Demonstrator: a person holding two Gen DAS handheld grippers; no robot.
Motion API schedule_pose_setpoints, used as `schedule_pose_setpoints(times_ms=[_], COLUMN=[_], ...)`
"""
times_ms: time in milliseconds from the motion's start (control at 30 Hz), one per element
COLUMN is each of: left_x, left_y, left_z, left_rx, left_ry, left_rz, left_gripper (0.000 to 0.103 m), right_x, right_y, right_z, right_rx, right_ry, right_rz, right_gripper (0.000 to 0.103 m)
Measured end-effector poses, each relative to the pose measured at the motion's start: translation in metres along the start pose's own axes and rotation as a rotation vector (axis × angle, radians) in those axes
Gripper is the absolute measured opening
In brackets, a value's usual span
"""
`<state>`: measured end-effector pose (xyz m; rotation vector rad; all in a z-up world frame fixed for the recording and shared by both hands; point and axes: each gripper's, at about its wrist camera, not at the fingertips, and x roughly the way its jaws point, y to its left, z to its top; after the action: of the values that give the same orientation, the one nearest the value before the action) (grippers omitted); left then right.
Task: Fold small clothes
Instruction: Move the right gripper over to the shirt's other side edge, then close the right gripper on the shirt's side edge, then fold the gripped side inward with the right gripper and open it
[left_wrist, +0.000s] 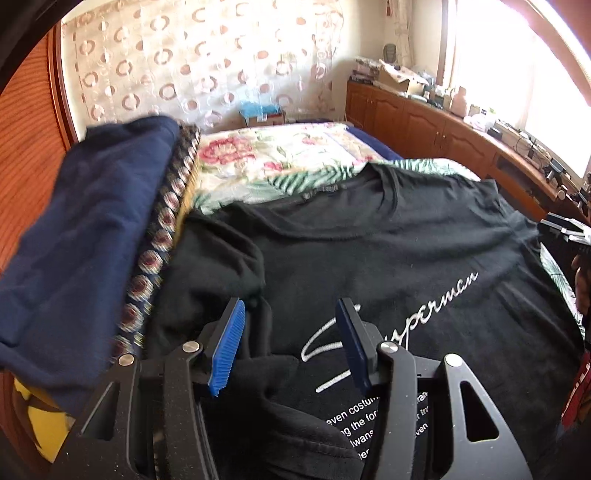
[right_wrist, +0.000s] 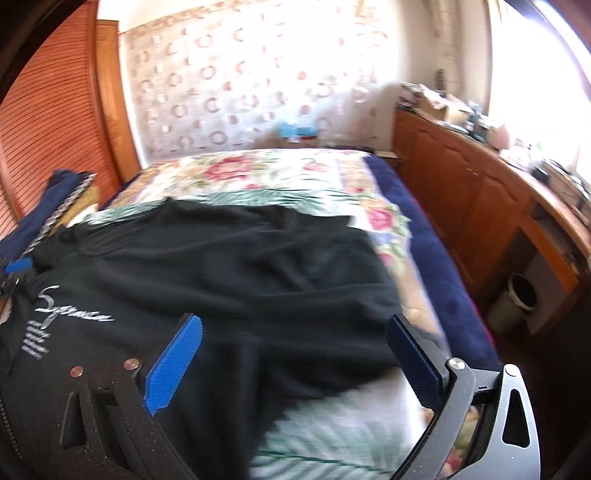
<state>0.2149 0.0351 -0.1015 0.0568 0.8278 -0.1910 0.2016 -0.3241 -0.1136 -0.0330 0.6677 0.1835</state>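
Hovering my L gripper (left_wrist: 291, 343) over black tee (left_wrist: 388, 251), jaws apart, nothing gripped, tee flat on floral bed (left_wrist: 280, 155), R gripper (right_wrist: 295, 354) wide apart at hem, navy pile (left_wrist: 81, 229) left.

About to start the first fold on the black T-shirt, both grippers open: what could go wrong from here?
The black T-shirt is bunched under the left gripper, so a pinch may catch two layers. The navy pile lies alongside and could snag. The right gripper hovers near the shirt's edge and may grab the floral bedspread.

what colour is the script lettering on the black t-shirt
White, cursive lettering on the black cotton t-shirt; clearest in the left wrist view.
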Motion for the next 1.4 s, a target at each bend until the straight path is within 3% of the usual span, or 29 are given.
schedule_pose_setpoints(times_ms=[133,367,400,467,567,900,1133,1267,1400], left_x=[0.012,0.020,0.021,0.022,0.025,0.026,0.028,0.028,0.028], left_y=[0.001,-0.006,-0.006,-0.009,-0.016,-0.012,-0.013,-0.013,-0.013], left_z=[-0.007,-0.011,-0.011,-0.012,-0.012,-0.011,-0.010,-0.010,-0.010], left_rx=[-0.020,0.007,0.013,0.033,0.074,0.053,0.053,0.053,0.053], left_ry=[0.032,0.039,0.041,0.049,0.059,0.065,0.065,0.066,0.066], left_rz=[-0.011,0.009,0.013,0.008,0.015,0.011,0.012,0.011,0.011], left_gripper=[0.052,0.053,0.054,0.066,0.076,0.079,0.079,0.079,0.079], right_x=[-0.002,0.001,0.000,0.002,0.001,0.010,-0.007,-0.025,-0.033], right_y=[-0.025,-0.034,-0.033,-0.041,-0.049,-0.051,-0.037,-0.010,0.026], right_z=[-0.001,0.004,0.003,0.007,0.011,0.019,0.032,0.042,0.041], right_rx=[0.044,0.111,0.113,0.126,0.141,0.086,0.057,-0.001,-0.085], right_ry=[0.027,0.088,0.097,0.108,0.124,0.128,0.038,-0.025,-0.030], right_rz=[-0.041,-0.023,-0.022,-0.011,0.001,0.010,0.058,0.131,0.218], right_gripper=[0.091,0.081,0.079,0.075,0.063,0.018,0.016,0.016,0.016])
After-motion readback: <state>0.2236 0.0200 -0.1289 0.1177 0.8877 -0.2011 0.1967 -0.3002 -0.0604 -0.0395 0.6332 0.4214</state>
